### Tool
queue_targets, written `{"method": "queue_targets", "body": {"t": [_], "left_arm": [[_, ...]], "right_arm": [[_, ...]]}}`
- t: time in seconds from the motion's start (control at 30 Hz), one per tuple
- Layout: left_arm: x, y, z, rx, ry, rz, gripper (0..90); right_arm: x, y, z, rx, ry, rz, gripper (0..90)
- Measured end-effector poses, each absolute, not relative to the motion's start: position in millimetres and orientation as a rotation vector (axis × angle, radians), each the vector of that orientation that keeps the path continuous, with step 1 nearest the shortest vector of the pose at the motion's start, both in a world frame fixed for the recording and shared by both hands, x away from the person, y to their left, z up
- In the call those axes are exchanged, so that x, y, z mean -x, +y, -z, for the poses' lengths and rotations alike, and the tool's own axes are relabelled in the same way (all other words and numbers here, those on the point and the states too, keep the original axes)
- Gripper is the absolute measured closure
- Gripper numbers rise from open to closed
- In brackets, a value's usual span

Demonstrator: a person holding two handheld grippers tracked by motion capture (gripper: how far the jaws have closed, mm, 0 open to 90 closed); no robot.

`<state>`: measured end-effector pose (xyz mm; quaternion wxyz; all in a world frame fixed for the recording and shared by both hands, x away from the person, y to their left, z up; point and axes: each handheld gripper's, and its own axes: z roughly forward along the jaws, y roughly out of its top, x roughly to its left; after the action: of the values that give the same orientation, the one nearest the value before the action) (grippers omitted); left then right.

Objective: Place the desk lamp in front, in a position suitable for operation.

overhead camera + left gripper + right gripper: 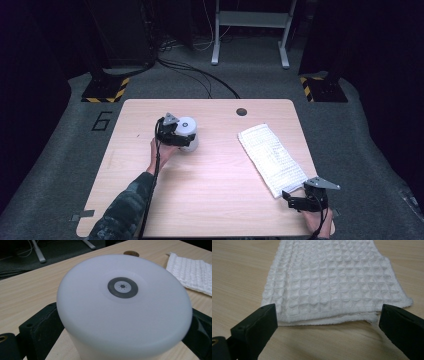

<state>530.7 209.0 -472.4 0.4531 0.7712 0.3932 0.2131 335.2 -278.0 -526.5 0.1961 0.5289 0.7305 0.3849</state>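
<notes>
Left gripper [186, 140]: black body w/ a grey three-cornered plate on top, black cable trailing back along the forearm toward the table's near edge. Left hand [161, 152] bare; left sleeve [125, 207] in dark green-brown camo print, reaching to just short of the wrist. Right gripper [289, 199]: same build, black w/ a grey three-cornered plate on top, thin black cable looping down past the right hand [320, 225], which is bare; no sleeve seen there. In both gripper views the jaws are matte black, blocky, flat-faced w/ squared corners; the left-side jaw has a small round hole on its top face & a brass-coloured ring at the bottom-left corner.
</notes>
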Motion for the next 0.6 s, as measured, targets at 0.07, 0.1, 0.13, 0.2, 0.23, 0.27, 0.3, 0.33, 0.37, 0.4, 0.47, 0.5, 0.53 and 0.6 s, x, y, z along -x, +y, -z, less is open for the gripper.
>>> {"method": "queue_targets", "body": {"t": [0.07,0.1,0.13,0.2,0.23,0.27,0.3,0.33,0.37,0.4,0.47,0.5,0.53,0.6], "left_arm": [[-531.6,208.3,473.5,-1.896,0.963,-0.534,3.1],[-531.5,208.1,473.2,-1.905,0.963,-0.532,3.7],[-531.9,207.2,474.2,-1.894,0.957,-0.546,4.0],[-532.0,206.4,474.6,-1.903,0.950,-0.537,6.0],[-532.1,206.1,474.9,-1.902,0.946,-0.535,6.5],[-532.6,205.0,476.3,-1.883,0.943,-0.546,6.8],[-532.5,204.9,476.6,-1.874,0.947,-0.547,7.3],[-532.6,205.8,476.2,-1.884,0.943,-0.537,7.8],[-532.6,205.0,477.3,-1.870,0.944,-0.545,7.9],[-532.5,205.2,477.0,-1.874,0.944,-0.549,8.1],[-532.3,204.8,477.1,-1.875,0.944,-0.552,8.2],[-532.4,205.0,476.8,-1.881,0.942,-0.548,8.2],[-532.3,205.2,476.3,-1.889,0.940,-0.541,8.3],[-532.7,204.5,476.7,-1.886,0.932,-0.554,8.4]], "right_arm": [[-335.1,-277.5,526.4,-1.491,2.049,-1.070,1.3],[-335.6,-277.8,526.7,-1.482,2.051,-1.073,1.3],[-335.2,-277.7,526.6,-1.489,2.048,-1.074,1.4],[-335.4,-277.5,526.8,-1.488,2.049,-1.077,1.5],[-335.5,-277.7,526.9,-1.484,2.049,-1.076,1.6],[-335.3,-277.6,526.6,-1.488,2.050,-1.070,1.9],[-335.8,-277.9,527.1,-1.479,2.052,-1.078,1.9],[-335.8,-278.0,527.1,-1.480,2.052,-1.077,1.9],[-335.3,-277.7,526.8,-1.488,2.048,-1.075,2.0],[-335.4,-277.7,526.9,-1.487,2.049,-1.075,2.1],[-335.6,-277.8,527.0,-1.485,2.051,-1.076,2.4],[-335.4,-277.7,526.9,-1.488,2.049,-1.076,2.5],[-335.5,-277.9,526.9,-1.485,2.050,-1.076,2.5],[-335.4,-277.9,526.9,-1.486,2.049,-1.076,2.5]]}}
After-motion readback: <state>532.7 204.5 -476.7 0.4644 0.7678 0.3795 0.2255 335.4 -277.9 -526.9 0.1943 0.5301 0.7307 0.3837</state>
